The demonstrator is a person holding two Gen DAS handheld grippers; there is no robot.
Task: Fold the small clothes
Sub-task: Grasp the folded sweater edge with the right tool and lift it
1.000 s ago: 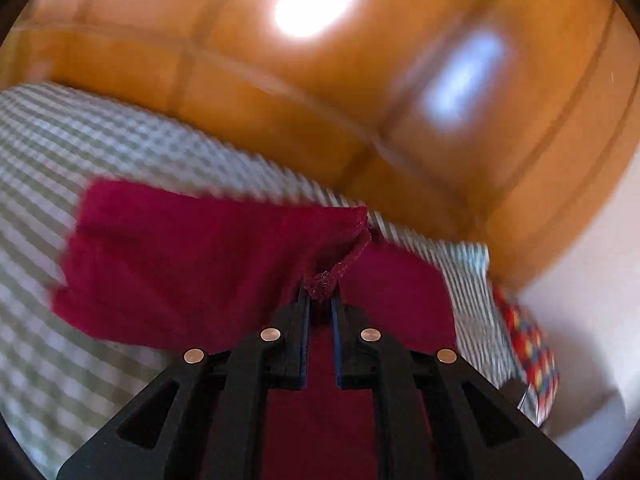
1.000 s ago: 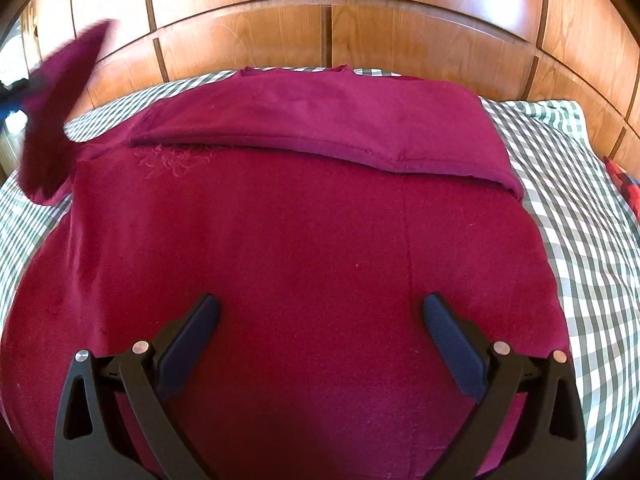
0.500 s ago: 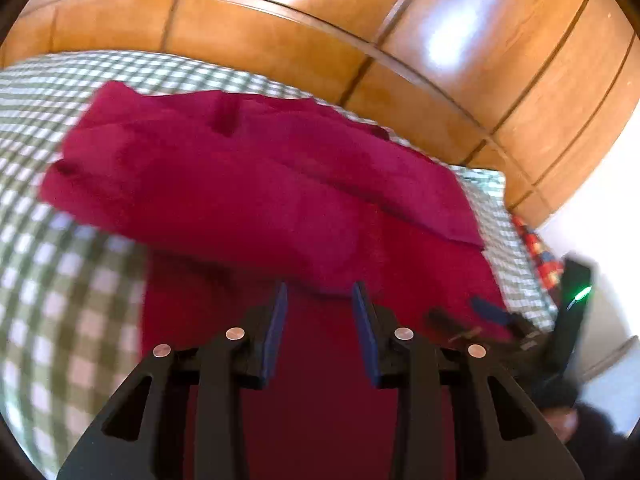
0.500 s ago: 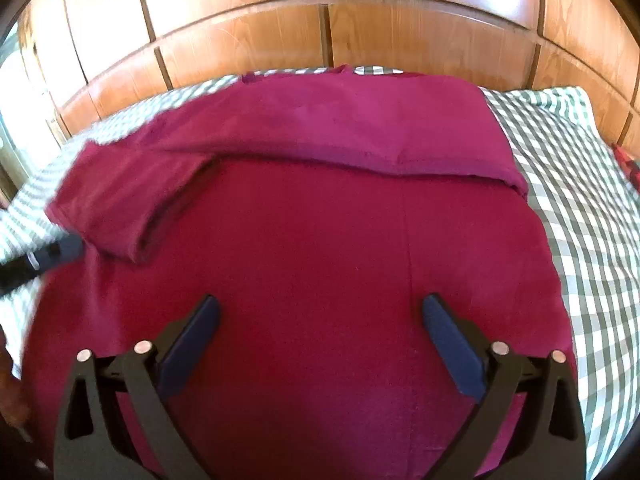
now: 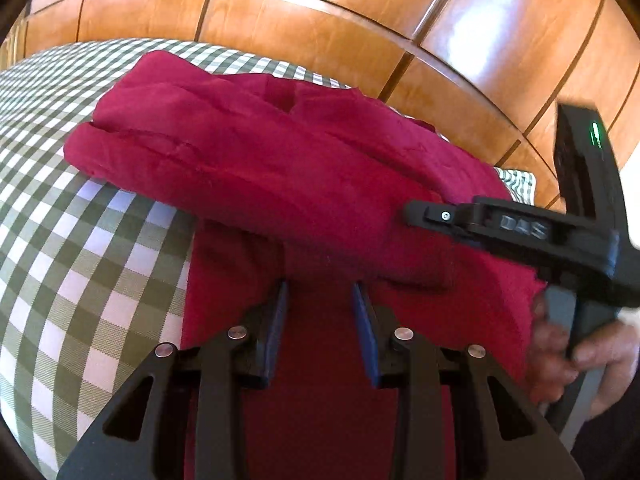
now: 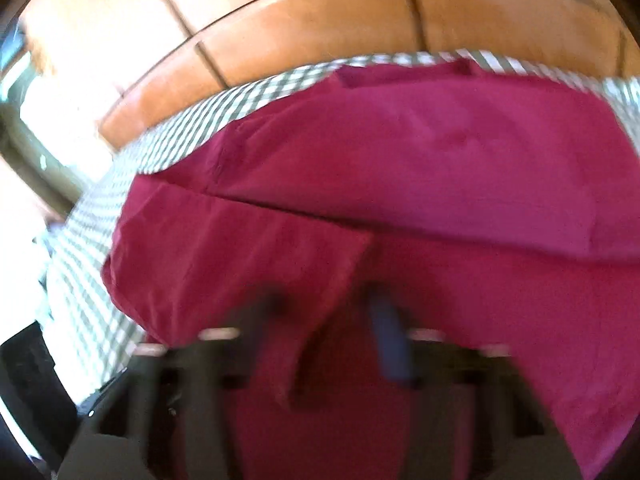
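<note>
Lying on the checked bed cover (image 5: 92, 240), one crimson garment (image 5: 280, 168) shows both sleeves folded across its body (soft creases throughout). Two tools hover over it: the left hand-held gripper (image 5: 320, 312) parted and empty, the right hand-held gripper (image 6: 332, 320) too blurred to judge.

A crimson garment (image 5: 280, 168) lies partly folded on the bed, both sleeves laid across its body.

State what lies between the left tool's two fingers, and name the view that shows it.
Only flat red garment beneath the open left tool; nothing is pinched, seen in the left wrist view.
</note>
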